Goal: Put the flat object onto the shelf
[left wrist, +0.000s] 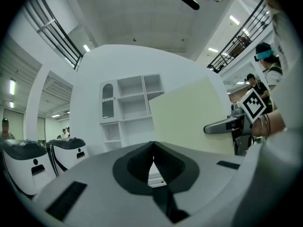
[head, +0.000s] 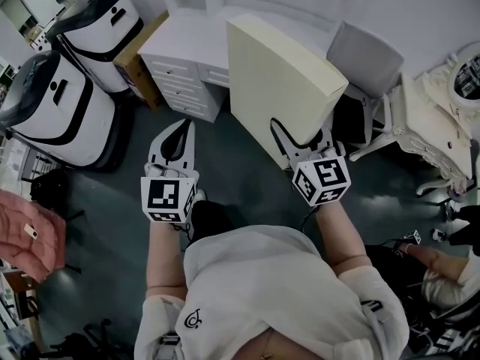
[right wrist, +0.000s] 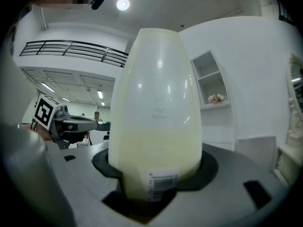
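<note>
nearest, the right gripper pinches the lower edge of the panel, a thick cream slab held tilted in the air in front of the person. a barcode label sits on the clamped edge. the left gripper is off to the panel's left, well apart from it, its jaws pressed together on nothing. behind the panel stands a white desk with drawers. further back from the panel is the white shelf, with open compartments. the panel looks stiff and probably light for its bulk. its face is glossy and likely slippery, though, and held by one edge it will lever hard on the jaws. a grip at mid-edge suits it, and the free gripper could steady the far side when sliding it in.
</note>
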`<state>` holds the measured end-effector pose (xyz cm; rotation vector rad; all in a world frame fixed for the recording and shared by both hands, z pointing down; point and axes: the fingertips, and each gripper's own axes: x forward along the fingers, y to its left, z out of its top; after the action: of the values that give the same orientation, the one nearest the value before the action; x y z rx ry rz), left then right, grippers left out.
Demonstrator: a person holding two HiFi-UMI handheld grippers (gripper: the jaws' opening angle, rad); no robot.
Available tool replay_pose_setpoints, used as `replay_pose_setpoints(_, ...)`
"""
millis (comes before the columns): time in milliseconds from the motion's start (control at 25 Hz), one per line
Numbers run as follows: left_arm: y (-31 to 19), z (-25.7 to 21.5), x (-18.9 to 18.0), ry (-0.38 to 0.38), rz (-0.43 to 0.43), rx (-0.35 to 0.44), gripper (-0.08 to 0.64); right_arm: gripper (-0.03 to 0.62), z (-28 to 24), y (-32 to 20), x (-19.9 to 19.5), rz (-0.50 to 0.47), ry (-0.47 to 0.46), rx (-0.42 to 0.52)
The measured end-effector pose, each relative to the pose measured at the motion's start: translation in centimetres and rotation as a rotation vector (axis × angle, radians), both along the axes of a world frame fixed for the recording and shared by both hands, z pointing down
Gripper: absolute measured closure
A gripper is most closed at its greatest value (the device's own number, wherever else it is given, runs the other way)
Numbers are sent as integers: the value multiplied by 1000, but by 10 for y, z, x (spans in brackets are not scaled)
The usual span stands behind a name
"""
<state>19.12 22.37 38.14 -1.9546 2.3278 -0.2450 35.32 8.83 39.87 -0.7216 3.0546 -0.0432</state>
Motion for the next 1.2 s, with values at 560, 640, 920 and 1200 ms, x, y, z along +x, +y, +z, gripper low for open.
replay_pose_setpoints(560, -104, -10, -192, 23, 168, 25, 546, 310, -12, -82, -168, 168, 5, -2)
replay_pose_setpoints(640, -123, -12, -223, 32, 200, 31, 546, 310, -13, -96, -194, 207, 9, -3)
replay_pose_setpoints(920, -177, -13, -320, 49, 280, 25, 546, 310, -21, -143, -275, 317, -8, -13)
replay_pose_setpoints(1200, -222, -11, -363, 75, 333, 23, 546, 310, -35, -185, -303, 406, 12, 9)
